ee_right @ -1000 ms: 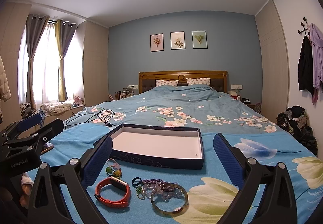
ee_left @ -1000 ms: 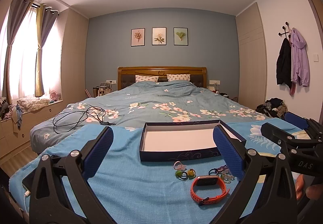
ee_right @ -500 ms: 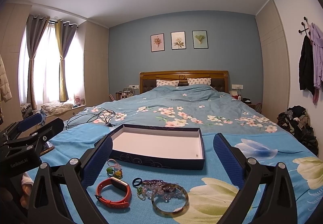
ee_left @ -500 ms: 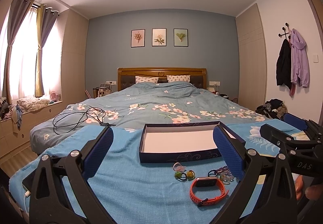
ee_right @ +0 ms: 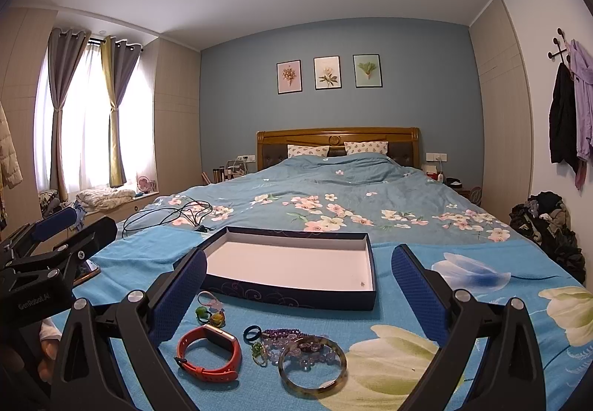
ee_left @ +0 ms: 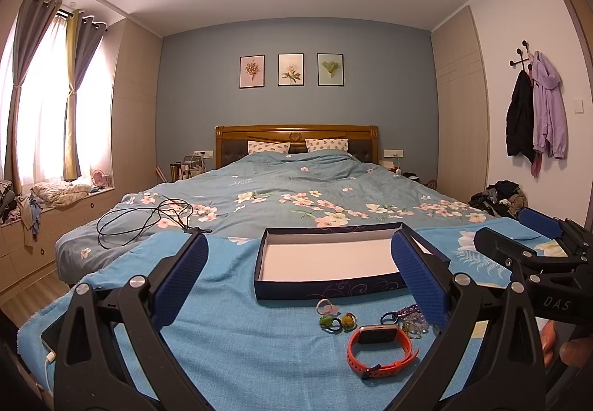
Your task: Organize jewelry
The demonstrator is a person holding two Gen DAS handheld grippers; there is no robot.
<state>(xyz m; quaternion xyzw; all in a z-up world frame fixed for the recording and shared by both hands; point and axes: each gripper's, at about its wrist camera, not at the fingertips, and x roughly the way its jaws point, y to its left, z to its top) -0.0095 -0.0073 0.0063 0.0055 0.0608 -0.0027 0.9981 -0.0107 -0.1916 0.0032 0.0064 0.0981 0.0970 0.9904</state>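
Left gripper: we hold it above the blue towel with its 2 blue-padded fingers spread wide, nothing between them.
Right gripper: we hold it beside the left one, fingers equally far apart and gripping nothing; the jewelry lies on the towel below the gap.
Box: a shallow dark-blue tray with a white floor, sitting flat on the towel just beyond the jewelry, with nothing in it that we can see.
Orange watch band: nearest piece on the left of the pile, lying on its side, clasp closed.
Bangle: a greenish translucent ring lying flat, touching the bead bracelets, which are purple and clear and tangled together.
Small rings: a pink one closest to the box, 2 green-yellow ones just in front of it, a dark blue ring beside the beads.
Black cable: coiled on the floral duvet, well apart from the jewelry.
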